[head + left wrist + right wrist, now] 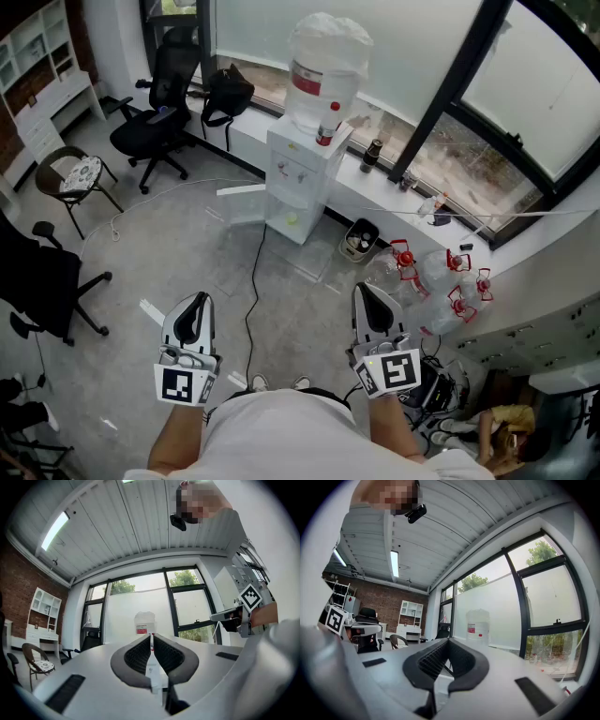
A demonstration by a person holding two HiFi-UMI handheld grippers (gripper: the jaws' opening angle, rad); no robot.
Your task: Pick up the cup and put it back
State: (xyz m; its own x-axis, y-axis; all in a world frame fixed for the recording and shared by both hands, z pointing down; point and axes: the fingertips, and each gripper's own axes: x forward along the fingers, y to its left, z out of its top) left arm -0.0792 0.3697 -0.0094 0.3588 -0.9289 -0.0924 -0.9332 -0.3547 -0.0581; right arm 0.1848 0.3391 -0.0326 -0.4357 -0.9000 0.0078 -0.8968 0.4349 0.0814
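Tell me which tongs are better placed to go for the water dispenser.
Left, narrowly. The dispenser sits dead ahead of the left tongs; in the right gripper view it lies right of the right tongs. Both are shut and well short of it.

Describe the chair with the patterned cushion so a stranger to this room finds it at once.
Start at the white shelf unit in the far left corner. Just in front of it stands the chair, left of a black office chair. It alone has a thin brown frame, plain legs and a round patterned cushion; its neighbours are black and on wheels.
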